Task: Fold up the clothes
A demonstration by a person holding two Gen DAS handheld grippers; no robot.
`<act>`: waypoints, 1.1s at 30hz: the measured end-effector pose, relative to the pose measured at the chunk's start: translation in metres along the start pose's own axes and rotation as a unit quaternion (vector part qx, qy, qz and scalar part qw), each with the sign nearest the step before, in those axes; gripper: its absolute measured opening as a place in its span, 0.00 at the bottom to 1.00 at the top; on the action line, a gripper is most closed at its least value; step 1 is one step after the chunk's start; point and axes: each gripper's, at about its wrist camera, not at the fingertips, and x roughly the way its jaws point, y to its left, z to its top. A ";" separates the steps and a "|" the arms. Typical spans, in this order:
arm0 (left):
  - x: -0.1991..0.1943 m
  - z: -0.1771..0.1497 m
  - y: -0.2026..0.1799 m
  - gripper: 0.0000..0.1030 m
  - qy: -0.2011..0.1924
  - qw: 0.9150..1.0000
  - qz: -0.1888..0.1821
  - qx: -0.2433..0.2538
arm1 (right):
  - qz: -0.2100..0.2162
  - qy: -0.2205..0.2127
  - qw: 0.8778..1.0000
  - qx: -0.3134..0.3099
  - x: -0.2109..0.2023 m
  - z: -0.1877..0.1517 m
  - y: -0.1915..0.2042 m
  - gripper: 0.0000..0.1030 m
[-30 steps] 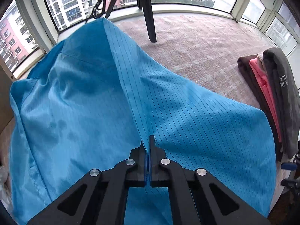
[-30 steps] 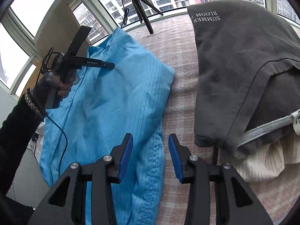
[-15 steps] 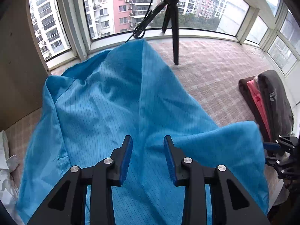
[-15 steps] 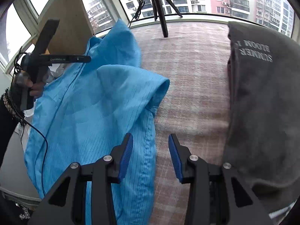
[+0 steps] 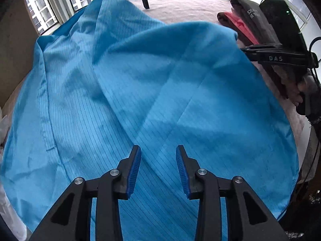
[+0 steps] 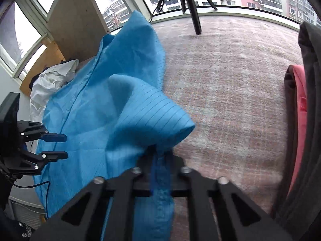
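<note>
A blue pinstriped garment (image 5: pixel 160 80) lies spread over the pinkish checked cover (image 6: pixel 230 80). One flap is raised at its right side. My left gripper (image 5: pixel 158 148) hovers open just above the cloth near its front, with nothing between the blue pads. From the right wrist view, the left gripper (image 6: pixel 54 146) sits at the garment's left side. My right gripper (image 6: pixel 160 153) is shut on the garment's (image 6: pixel 90 120) right edge, and the cloth bunches up over its jaws. In the left wrist view the right gripper (image 5: pixel 244 49) meets the lifted edge.
Folded clothes are stacked at the right: a dark grey piece (image 5: pixel 250 18), a pink one (image 6: pixel 300 104) and a brown one. A black tripod leg (image 6: pixel 193 10) stands at the back by the window. Crumpled white cloth (image 6: pixel 54 78) and a wooden board (image 6: pixel 74 20) lie left.
My left gripper let go of the blue cloth, opened and moved over it. My right gripper came in from beside the grey stack and shut on the garment's right edge, lifting it.
</note>
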 end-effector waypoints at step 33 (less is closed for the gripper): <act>-0.058 -0.204 -0.165 0.41 -0.031 0.986 -0.085 0.139 | -0.120 0.037 0.988 0.089 -0.123 -0.260 0.104 0.28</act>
